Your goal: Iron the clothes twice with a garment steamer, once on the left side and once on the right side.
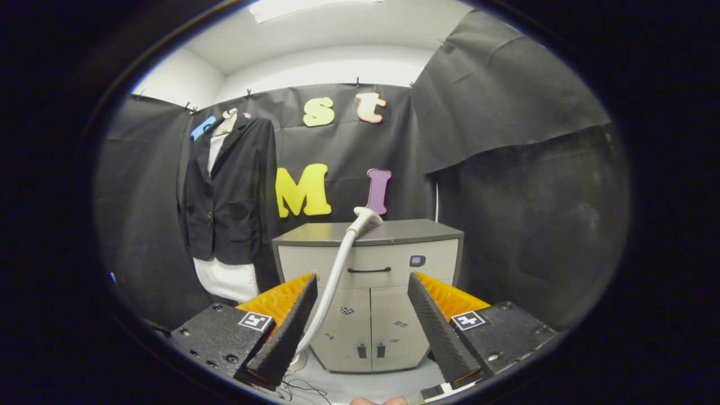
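Gripper (363,281): fingers spread wide apart, holding nothing; a clear gap stands between them.

Steamer hose (332,287): pale, flexible, rising from the floor just beside the left finger and curving up through the gap between the fingers to the cabinet top.

Steamer head (368,215): pale, flared, at the upper end of the hose, resting at the front edge of the cabinet top, beyond the fingers.

Cabinet (394,264): low, light-fronted, dark flat top; one drawer with a dark handle above two doors. Stands straight ahead of the fingers, against the back wall.

Jacket (230,191): dark, buttoned, hanging over a white shirt (225,278) whose hem shows below it. Hangs on the back wall, to the left of the cabinet and well apart from the steamer head.

Floor (371,385): pale, smooth; thin dark cables lie on it near the base of the hose.

Room: black cloth (506,112) covers the back and side walls, pinned along the top; white wall and ceiling above.
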`<state>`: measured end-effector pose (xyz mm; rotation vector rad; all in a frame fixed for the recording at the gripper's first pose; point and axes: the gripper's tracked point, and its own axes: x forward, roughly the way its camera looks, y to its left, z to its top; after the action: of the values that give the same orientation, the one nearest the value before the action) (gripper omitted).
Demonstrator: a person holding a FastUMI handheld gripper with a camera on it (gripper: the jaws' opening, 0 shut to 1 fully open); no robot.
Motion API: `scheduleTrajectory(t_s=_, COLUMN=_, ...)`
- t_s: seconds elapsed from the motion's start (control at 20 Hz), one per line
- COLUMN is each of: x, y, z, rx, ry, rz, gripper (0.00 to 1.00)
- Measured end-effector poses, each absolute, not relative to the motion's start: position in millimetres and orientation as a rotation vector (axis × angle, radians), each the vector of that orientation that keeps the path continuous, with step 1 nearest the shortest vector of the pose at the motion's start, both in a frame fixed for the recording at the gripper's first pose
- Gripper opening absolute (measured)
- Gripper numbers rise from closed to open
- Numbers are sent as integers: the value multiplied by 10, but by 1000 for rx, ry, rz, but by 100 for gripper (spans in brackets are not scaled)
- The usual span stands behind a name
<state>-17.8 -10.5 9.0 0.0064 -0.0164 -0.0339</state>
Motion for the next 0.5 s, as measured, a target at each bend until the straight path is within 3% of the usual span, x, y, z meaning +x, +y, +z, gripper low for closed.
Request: scheduleTrajectory(t_s=0.5, x=125, y=190, z=261, rx=5, ry=-48, rz=-84, gripper=100)
